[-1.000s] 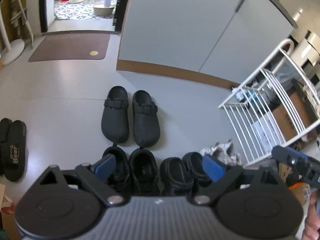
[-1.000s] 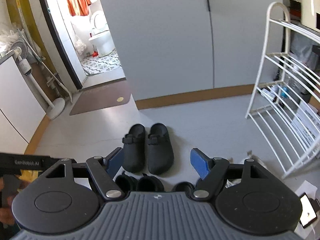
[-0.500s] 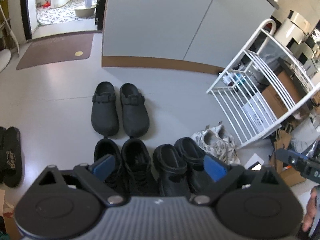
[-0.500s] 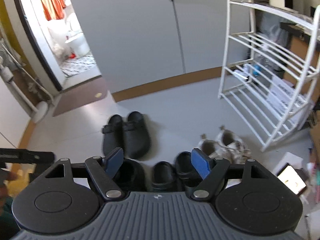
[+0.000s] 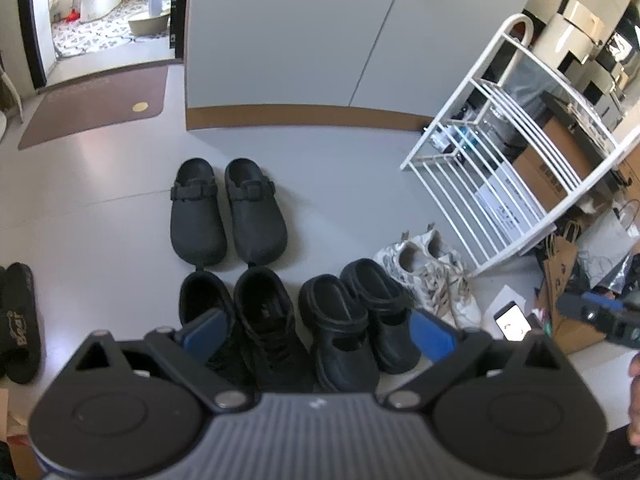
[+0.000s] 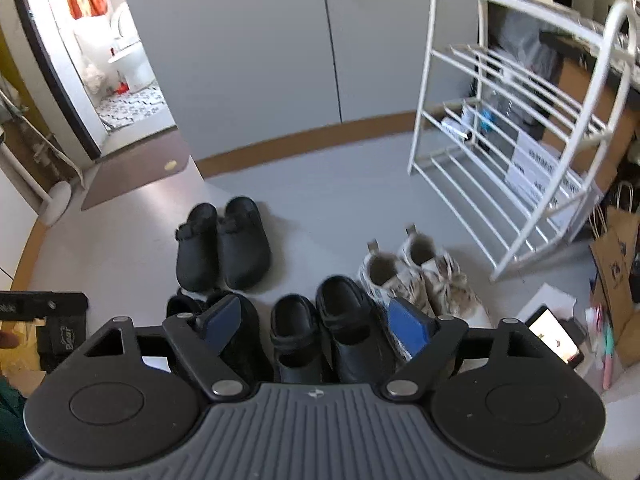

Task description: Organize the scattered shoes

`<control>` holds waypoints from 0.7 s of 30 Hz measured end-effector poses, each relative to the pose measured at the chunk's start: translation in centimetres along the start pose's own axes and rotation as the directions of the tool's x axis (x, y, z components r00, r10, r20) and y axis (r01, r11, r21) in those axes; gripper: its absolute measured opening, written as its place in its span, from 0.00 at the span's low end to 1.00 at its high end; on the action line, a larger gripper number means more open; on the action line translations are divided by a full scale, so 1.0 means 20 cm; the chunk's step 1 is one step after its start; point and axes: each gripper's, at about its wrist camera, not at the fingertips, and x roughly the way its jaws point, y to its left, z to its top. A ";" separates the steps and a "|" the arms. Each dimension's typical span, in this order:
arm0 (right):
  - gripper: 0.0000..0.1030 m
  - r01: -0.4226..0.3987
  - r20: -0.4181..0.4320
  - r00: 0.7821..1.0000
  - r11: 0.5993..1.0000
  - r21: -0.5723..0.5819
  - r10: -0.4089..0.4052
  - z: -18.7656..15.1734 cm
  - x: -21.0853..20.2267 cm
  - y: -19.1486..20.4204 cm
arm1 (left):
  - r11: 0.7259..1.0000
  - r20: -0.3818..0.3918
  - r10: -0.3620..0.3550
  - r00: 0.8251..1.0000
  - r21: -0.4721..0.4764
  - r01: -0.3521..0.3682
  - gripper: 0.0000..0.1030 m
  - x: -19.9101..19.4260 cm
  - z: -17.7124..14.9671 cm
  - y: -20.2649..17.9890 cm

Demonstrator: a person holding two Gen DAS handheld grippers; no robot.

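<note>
Both grippers hang over the shoe cluster w/ nothing held: left gripper point(image 5: 316, 326) has its jaws spread wide, framing the black lace-up pair point(image 5: 256, 320) and the glossy black slip-ons point(image 5: 352, 316) below, no pad touching either; right gripper point(image 6: 318, 326) also apart, jaws have just been opening, nothing between them but floor & shoes seen well below, prob readying for a wide grab. Black clogs point(image 5: 226, 210) sit side by side, toes toward the camera, just beyond the lace-ups; looks like rows are being built, pairs kept together & parallel. White patterned sneakers point(image 6: 424, 280) lie just beside the slip-ons, near the foot of the white wire rack point(image 6: 516, 152), which is empty on its tiers, so likely where pairs end up, tho can't be sure. Black slides point(image 5: 18, 320) sit well apart at far left, prob the stragglers. Floor point(image 5: 340, 184) is smooth pale grey, glossy, shoes shd slide easily. Room: grey cabinet doors w/ brown base strip behind, brown mat point(image 5: 96, 108) before an open bathroom doorway, cardboard boxes & paper bags behind the rack, a lit phone point(image 6: 554, 334) on the floor at right
</note>
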 end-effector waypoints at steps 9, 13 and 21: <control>0.82 0.011 -0.025 1.000 0.995 -0.098 -0.013 -0.05 0.07 -0.04 | 1.000 -0.023 0.001 1.000 -0.021 -0.001 0.97 0.05 -0.04 0.00; 0.82 -0.018 -0.057 0.998 0.994 -0.108 0.012 -0.06 0.10 -0.06 | 1.000 -0.068 0.014 0.998 0.003 -0.014 0.97 0.13 -0.06 -0.01; 0.82 0.012 -0.108 0.994 0.990 -0.139 -0.027 -0.09 0.19 -0.09 | 0.998 -0.151 0.035 0.988 0.059 -0.026 0.97 0.25 -0.12 -0.03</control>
